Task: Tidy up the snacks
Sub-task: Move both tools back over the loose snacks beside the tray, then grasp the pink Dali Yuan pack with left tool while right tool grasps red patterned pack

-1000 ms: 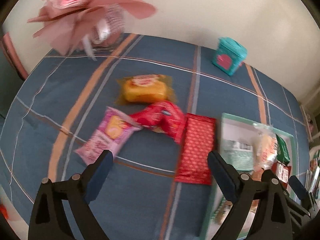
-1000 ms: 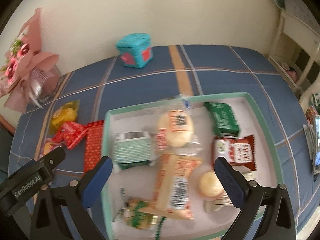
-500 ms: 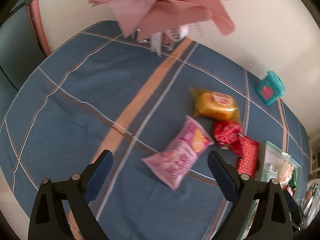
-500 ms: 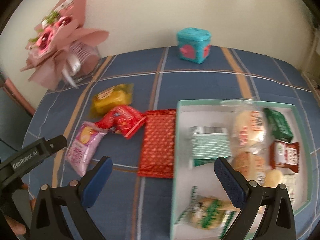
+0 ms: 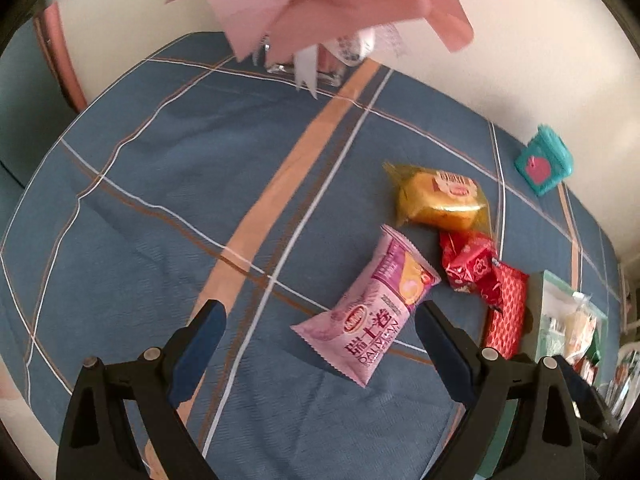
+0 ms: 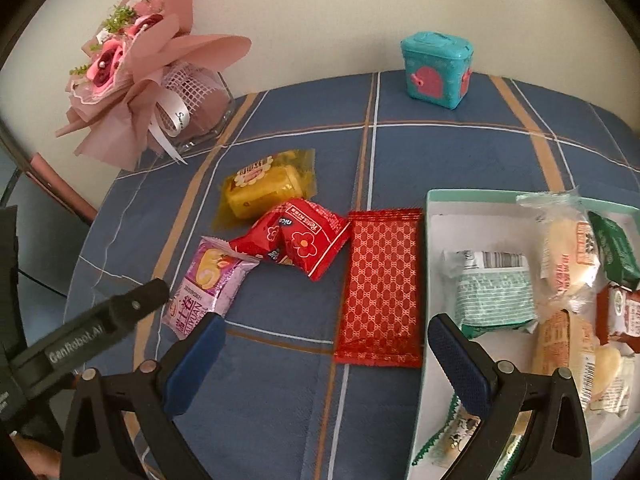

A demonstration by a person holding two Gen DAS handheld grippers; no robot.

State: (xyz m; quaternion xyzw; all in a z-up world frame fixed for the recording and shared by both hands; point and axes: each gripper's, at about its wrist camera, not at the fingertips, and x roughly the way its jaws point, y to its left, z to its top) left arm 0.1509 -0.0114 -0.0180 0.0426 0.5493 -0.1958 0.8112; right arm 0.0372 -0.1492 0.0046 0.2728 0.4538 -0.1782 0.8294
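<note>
Loose snacks lie on the blue plaid tablecloth: a pink roll-cake pack (image 5: 370, 312) (image 6: 208, 284), a yellow cake pack (image 5: 440, 200) (image 6: 266, 190), a red crinkled pack (image 5: 468, 262) (image 6: 298, 242) and a flat red patterned pack (image 5: 506, 314) (image 6: 380, 284). A green-rimmed tray (image 6: 432, 200) (image 5: 546, 280) on the right holds several wrapped snacks. My left gripper (image 5: 320, 344) is open and empty, with the pink pack's near end between its fingers. My right gripper (image 6: 326, 354) is open and empty, just before the flat red pack.
A pink bouquet in a glass vase (image 6: 152, 76) (image 5: 316, 12) stands at the back left by the wall. A teal box with pink hearts (image 6: 436, 68) (image 5: 544, 160) stands at the back. The left gripper's body (image 6: 84, 340) crosses the right wrist view at lower left.
My left gripper swung left off the tray side and then closed in on the pink pack. My right gripper moved left from over the tray to the flat red pack.
</note>
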